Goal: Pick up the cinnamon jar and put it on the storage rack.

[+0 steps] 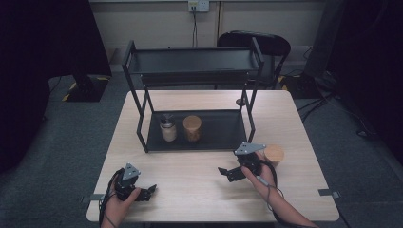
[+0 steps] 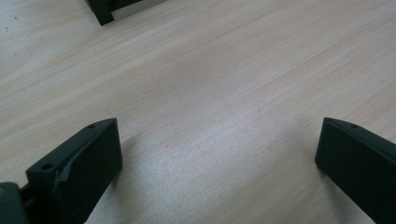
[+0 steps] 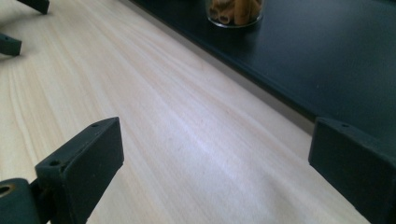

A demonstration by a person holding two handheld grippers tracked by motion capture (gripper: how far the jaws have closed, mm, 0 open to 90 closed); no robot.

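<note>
Currently, pre-grasp: right gripper and left gripper both rest empty, jaws spread, on table; wood-lidded jar stands just beside the right hand; next move likely turns that gripper toward it.

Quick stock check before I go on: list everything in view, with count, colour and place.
Jar with wooden lid: 1, light wood top, on the table beside the right gripper.
Jar with wooden lid: 1, tan, on the rack's bottom shelf, right of the other jar there.
Jar with metal top: 1, pale contents, bottom shelf, left.
Shelf rack: 1, black, two tiers, at the table's far half.
Table: 1, light wood.
Chair: 1, black, behind the table.
Wall socket: 1, white, far wall.
Left gripper: 1, black, near left edge, jaws apart.
Right gripper: 1, black, near right of centre, jaws apart.
</note>
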